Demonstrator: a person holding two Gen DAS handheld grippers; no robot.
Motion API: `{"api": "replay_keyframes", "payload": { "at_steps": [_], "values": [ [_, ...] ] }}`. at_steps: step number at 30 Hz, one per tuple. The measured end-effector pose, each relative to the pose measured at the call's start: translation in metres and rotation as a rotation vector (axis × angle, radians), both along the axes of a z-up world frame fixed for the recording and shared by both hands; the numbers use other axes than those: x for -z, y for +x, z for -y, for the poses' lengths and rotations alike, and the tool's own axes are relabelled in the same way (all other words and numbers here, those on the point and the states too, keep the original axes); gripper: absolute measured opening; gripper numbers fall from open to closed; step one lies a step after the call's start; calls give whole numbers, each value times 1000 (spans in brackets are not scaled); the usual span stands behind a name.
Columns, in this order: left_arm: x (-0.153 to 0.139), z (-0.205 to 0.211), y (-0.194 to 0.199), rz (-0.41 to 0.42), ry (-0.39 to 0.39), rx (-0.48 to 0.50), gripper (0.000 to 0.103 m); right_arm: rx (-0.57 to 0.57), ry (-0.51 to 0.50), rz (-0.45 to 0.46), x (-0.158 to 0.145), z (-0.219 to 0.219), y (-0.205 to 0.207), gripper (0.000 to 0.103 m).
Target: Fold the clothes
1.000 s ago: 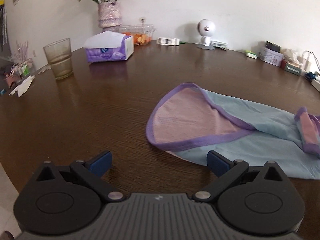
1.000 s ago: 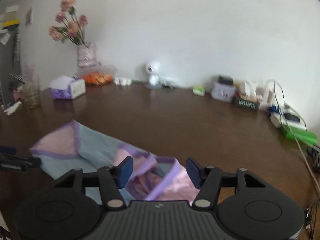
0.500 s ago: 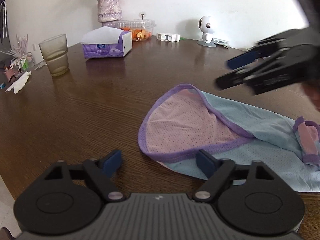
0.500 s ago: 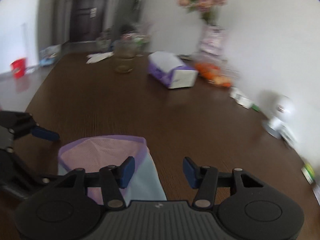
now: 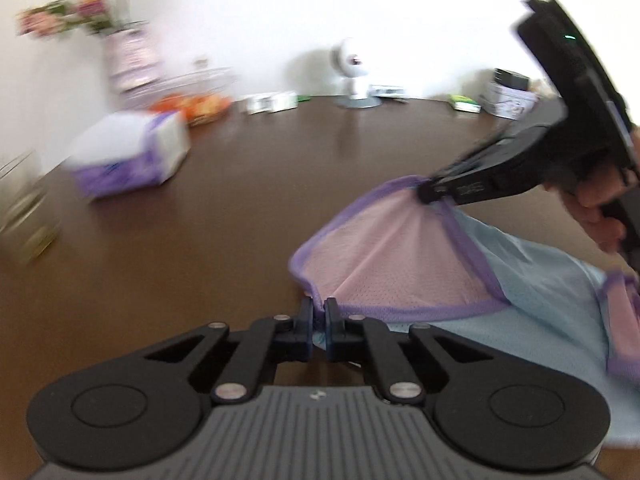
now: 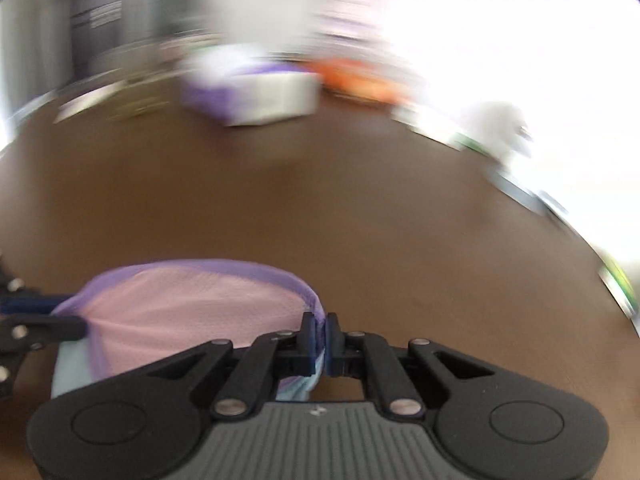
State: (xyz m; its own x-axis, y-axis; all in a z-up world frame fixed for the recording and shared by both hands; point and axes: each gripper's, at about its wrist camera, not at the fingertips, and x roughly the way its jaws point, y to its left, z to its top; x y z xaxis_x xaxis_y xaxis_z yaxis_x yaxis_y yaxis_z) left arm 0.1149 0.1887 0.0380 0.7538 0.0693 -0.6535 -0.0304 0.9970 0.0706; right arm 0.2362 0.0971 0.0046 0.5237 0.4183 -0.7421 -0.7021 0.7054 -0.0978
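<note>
Light-blue mesh garment with pink lining and purple trim point(image 5: 404, 268) lies on dark brown wooden table point(image 5: 224, 216). Left gripper point(image 5: 319, 306) pinches the purple hem at the near edge of the opening; right gripper point(image 6: 319, 322) pinches the hem at the far edge, lifting it. Tissue box point(image 5: 128, 156) well apart, blurred.

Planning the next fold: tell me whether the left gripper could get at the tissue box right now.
Probably not as things stand: the left gripper is shut on the garment's purple hem, and the tissue box sits across bare table. Releasing first would free it.
</note>
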Motion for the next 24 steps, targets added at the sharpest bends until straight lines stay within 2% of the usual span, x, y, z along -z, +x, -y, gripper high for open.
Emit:
{"api": "replay_keyframes", "payload": {
  "at_steps": [3, 7, 9, 11, 13, 15, 16, 17, 18, 19, 20, 22, 24],
  "values": [
    [-8, 31, 59, 13, 28, 126, 4, 266, 70, -9, -8, 59, 32, 3],
    [-18, 98, 128, 34, 45, 317, 4, 537, 117, 22, -19, 150, 40, 3],
    [-19, 129, 156, 49, 77, 375, 4, 640, 121, 34, -24, 190, 43, 3],
    [-17, 152, 179, 52, 94, 382, 5, 718, 152, 46, -27, 223, 49, 3],
    [-15, 169, 198, 56, 118, 360, 13, 767, 188, 67, -32, 240, 59, 7],
    [-21, 171, 197, 54, 163, 302, 33, 793, 205, 78, -39, 253, 66, 20],
    [-29, 164, 182, 66, 133, 326, 36, 779, 213, 77, -44, 257, 66, 39],
    [-38, 154, 161, 81, 81, 370, 42, 724, 229, 67, -53, 260, 60, 43],
    [-48, 144, 141, 96, 30, 414, 52, 669, 244, 57, -61, 263, 53, 42],
    [-54, 132, 118, 119, -14, 459, 59, 601, 252, 51, -69, 266, 41, 47],
    [-55, 120, 93, 148, -34, 501, 67, 509, 247, 54, -74, 267, 19, 56],
    [-48, 111, 38, 167, -6, 609, 68, 325, 235, 60, -84, 268, -27, 67],
    [-39, 109, -13, 149, 8, 736, 68, 151, 207, 72, -80, 271, -77, 68]
  ]
}}
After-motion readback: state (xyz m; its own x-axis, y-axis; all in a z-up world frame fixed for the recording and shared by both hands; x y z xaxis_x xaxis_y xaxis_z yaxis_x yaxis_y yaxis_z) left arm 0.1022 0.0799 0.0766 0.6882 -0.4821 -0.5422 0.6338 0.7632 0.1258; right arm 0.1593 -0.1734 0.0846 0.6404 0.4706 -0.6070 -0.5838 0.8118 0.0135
